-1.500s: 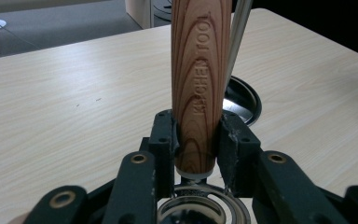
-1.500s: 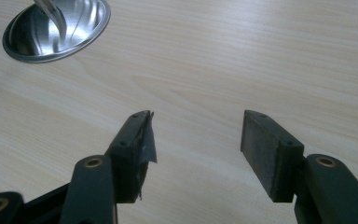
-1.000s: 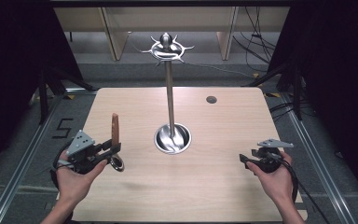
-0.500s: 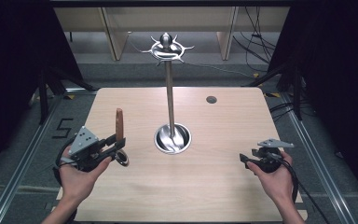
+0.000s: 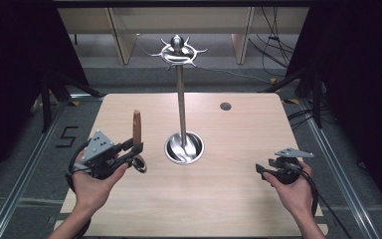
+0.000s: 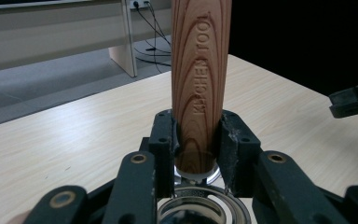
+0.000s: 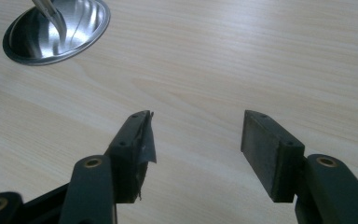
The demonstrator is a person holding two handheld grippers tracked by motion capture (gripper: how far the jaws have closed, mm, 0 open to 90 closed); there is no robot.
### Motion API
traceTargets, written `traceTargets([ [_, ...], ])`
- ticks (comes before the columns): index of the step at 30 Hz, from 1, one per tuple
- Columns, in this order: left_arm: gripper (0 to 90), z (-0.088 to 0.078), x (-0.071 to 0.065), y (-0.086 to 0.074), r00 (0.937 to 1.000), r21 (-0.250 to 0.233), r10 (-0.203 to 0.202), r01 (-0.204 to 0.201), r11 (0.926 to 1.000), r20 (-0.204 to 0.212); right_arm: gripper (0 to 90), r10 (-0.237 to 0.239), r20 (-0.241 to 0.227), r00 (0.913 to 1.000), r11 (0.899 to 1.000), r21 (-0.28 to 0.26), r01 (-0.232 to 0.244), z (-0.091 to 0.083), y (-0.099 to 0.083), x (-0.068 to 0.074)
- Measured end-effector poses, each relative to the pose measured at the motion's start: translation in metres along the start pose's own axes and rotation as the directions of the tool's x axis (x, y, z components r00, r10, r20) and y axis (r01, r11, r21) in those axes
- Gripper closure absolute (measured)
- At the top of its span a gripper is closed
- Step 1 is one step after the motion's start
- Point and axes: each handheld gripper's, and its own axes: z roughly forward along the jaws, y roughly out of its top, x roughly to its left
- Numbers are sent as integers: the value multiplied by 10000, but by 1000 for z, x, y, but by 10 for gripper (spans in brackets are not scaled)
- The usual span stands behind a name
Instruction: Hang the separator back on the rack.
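Your left gripper (image 5: 137,148) now sits nearer the stand's round base (image 5: 184,148) than a second ago — the upright wooden-handled tool (image 5: 137,125) clamped in its jaws travels with it, handle tilting slightly rightward.

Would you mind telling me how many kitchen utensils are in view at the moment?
1: a wooden-handled utensil, clamped upright in the left gripper. None hangs on the stand.
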Motion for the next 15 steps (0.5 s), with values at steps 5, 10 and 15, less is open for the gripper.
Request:
traceTargets([
  [5, 681, 7, -6, 6, 9997, -174, 183, -180, 9997, 190, 436, -302, 38, 9995, 9993, -200, 303, 1, 1, -2],
  [10, 681, 10, -9, 13, 9994, -289, 270, -263, 9992, 230, 436, -46, -26, 10000, 10000, -52, 46, 0, 1, -2],
  [15, 682, 13, -13, 20, 9992, -440, 319, -307, 9986, 258, 436, -27, -9, 10000, 9998, -182, 27, -1, 1, -3],
])
